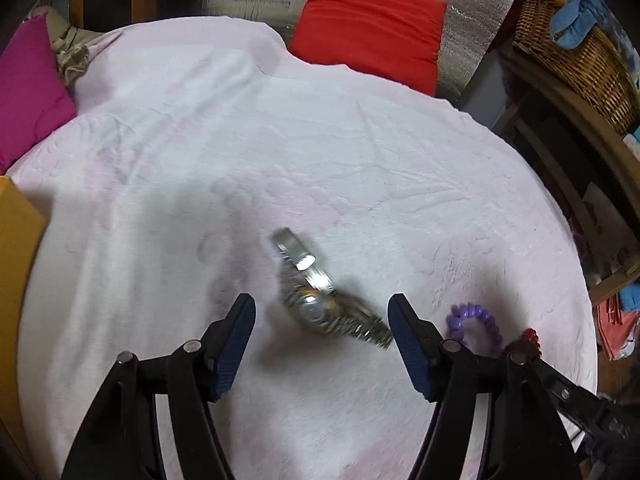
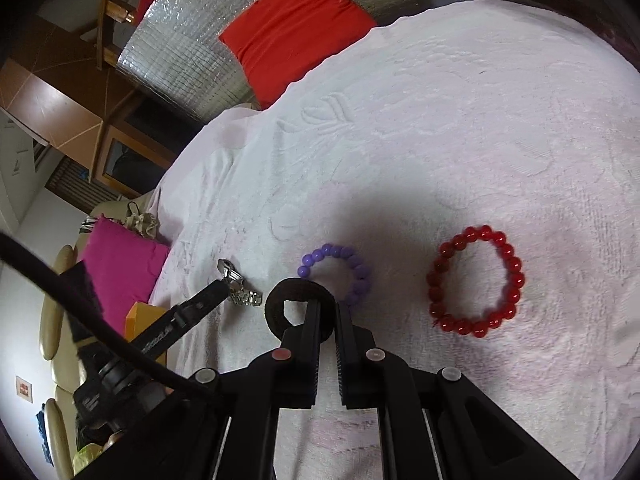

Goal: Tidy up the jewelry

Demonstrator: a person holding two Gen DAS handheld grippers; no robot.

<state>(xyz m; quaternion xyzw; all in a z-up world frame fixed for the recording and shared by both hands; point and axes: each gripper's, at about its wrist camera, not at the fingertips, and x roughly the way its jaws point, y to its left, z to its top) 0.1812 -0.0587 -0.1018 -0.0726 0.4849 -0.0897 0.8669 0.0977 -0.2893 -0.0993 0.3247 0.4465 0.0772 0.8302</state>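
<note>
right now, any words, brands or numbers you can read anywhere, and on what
No text reads clearly in either view.
Watch dial: motion-blurred, unreadable.
Raised lettering on the left claw arm: too small to read.
Small wall sign: too small to read.

Watch, small bracelet, large bracelet lie left to right on cloth

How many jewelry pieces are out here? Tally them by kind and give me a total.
Bead bracelets: 2, the purple bracelet and the red bracelet
Metal watch: 1
Dark ring-shaped band, clamped in the right gripper: 1
Total: 4
</note>
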